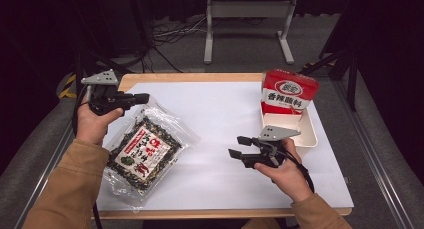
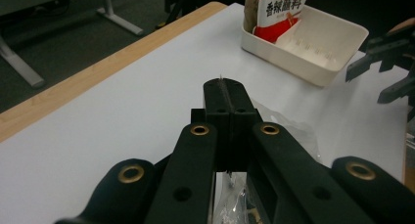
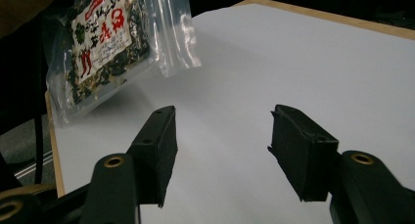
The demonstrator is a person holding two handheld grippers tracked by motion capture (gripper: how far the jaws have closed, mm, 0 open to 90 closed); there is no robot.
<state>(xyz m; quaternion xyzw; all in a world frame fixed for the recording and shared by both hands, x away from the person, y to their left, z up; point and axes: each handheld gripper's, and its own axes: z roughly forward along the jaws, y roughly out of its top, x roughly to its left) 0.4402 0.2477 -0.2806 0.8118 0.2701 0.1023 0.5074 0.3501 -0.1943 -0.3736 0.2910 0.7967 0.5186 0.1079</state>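
One white sheet (image 1: 225, 119) over wood table (image 1: 195, 77), grey carpet (image 1: 240, 44) behind.

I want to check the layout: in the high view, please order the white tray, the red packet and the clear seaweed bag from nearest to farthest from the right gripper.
From the right gripper:
1. White plastic tray, just beside it.
2. Red printed packet, standing in the tray's far end.
3. Clear plastic seaweed bag, across the table.

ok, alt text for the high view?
A person's left gripper pinches the top edge of a clear seaweed snack bag on a white table; the open right gripper sits near a white tray holding a red packet.
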